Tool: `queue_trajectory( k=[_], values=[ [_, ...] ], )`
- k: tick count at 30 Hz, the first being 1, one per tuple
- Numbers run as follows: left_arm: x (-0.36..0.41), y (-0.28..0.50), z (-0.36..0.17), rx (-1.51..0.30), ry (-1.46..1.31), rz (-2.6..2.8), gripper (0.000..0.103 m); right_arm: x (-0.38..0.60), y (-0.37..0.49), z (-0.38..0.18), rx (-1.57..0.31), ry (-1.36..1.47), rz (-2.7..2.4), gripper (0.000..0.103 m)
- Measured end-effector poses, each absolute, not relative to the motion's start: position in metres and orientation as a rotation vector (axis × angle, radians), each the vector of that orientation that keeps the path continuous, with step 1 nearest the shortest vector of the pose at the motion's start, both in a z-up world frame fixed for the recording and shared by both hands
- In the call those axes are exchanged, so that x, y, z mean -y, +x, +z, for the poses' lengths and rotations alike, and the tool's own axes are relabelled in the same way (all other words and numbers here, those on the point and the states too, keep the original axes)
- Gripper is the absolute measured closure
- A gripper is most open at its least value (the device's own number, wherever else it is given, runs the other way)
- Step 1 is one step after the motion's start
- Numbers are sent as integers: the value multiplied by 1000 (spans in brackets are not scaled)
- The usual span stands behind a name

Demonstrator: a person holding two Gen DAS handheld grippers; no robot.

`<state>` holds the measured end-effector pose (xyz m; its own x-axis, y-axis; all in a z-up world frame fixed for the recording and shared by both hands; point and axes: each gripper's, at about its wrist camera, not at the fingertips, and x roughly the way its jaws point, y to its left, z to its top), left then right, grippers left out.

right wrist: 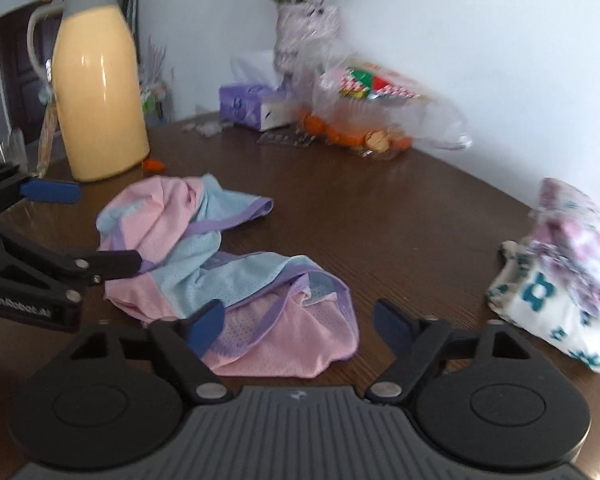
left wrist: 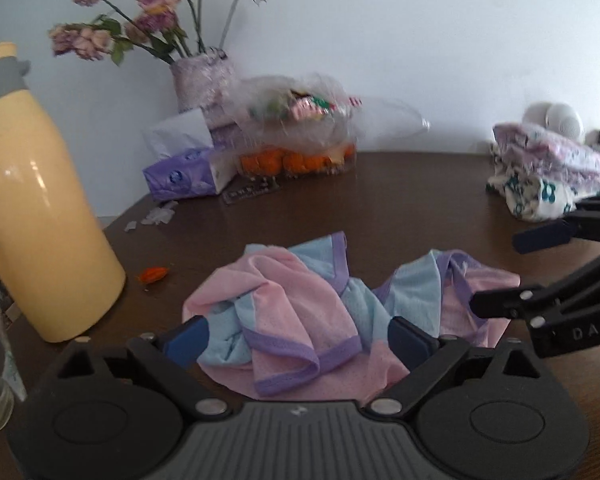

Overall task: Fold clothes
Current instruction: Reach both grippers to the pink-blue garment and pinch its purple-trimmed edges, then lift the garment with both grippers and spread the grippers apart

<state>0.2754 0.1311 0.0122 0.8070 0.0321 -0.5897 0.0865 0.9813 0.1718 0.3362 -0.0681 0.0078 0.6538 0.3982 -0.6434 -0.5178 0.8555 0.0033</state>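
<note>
Sitting crumpled on a dark wood surface (left wrist: 400, 200) against a white wall is the pink-and-blue garment (left wrist: 300, 312). Both tools, left tool (left wrist: 300, 336) and right tool (right wrist: 300, 322), are spread wide over it, pinching nothing. Yellow jug (right wrist: 100, 80), flower vase (left wrist: 202, 76), tissue box (left wrist: 184, 176), folded clothes (right wrist: 560, 280) around the edges.

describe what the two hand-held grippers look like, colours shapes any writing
Both match. The left hand-held gripper has a ribbed grey body, two round black discs, black angled linkage arms with silver pivot pins, and blue fingertip pads. The right hand-held gripper is built the same. Seen from the right wrist view, the left one carries white "GenRobot.AI" lettering. No cables, hands or sleeves show.
</note>
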Motion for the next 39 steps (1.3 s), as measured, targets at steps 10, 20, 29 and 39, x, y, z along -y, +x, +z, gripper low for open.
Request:
queue_trajectory(
  k=[10, 20, 29, 39],
  values=[
    [-149, 294, -1, -700, 126, -104, 89, 62, 349, -2, -749, -162, 589, 101],
    [-187, 245, 33, -624, 18, -112, 93, 139, 270, 31, -721, -176, 486, 101],
    [-178, 184, 88, -484, 28, -133, 94, 206, 193, 103, -516, -157, 289, 101],
    [-159, 165, 78, -577, 75, -29, 74, 228, 113, 128, -417, -147, 297, 101]
  ],
)
